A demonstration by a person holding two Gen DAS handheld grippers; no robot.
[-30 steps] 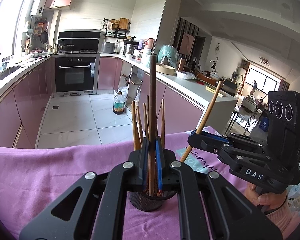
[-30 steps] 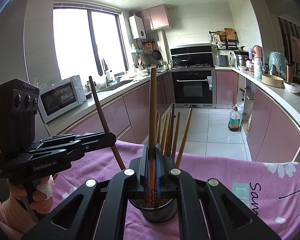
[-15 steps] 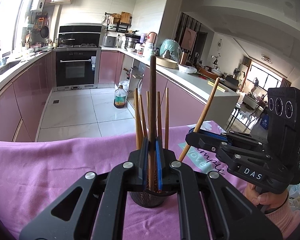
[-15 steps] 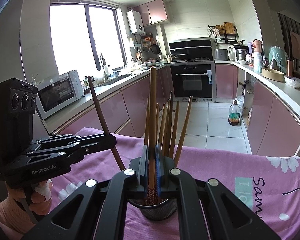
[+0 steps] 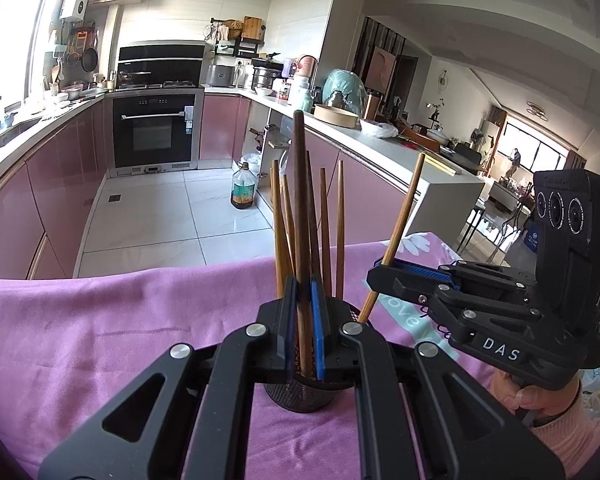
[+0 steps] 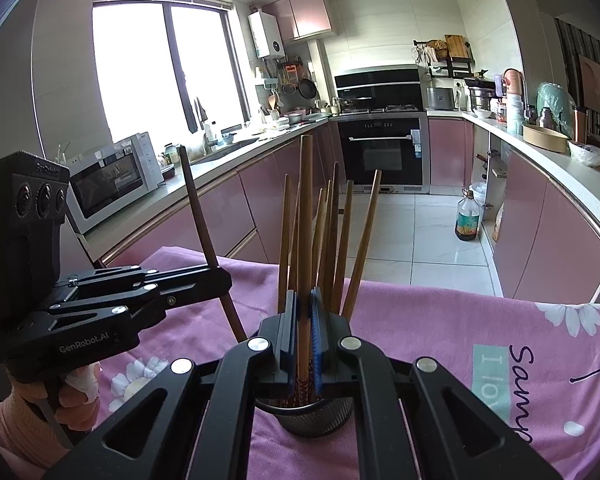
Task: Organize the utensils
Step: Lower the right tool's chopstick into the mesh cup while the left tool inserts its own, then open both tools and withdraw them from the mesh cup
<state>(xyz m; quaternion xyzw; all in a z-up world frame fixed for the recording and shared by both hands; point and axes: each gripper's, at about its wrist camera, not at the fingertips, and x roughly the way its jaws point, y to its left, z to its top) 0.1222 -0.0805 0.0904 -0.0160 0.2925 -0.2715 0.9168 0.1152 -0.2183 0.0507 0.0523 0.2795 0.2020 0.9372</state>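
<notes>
A black mesh holder (image 5: 300, 396) (image 6: 316, 416) stands on the purple cloth with several light wooden chopsticks (image 5: 324, 220) (image 6: 340, 232) upright in it. My left gripper (image 5: 302, 320) (image 6: 220, 280) is shut on a dark brown chopstick (image 5: 300, 200) (image 6: 198, 216), held nearly upright over the holder's left side. Coming in from the right, my right gripper (image 6: 304, 336) (image 5: 380, 272) is shut on a lighter chopstick (image 6: 306, 220) (image 5: 404, 216). Both chopsticks' lower ends reach the holder's mouth, partly hidden by the fingers.
The purple flowered cloth (image 5: 80, 340) (image 6: 440, 340) covers the table, whose far edge drops to a tiled floor. Pink kitchen counters (image 6: 560, 184) run along both sides. An oil bottle (image 5: 243, 188) stands on the floor. A hand in a pink sleeve (image 5: 540, 408) holds each gripper.
</notes>
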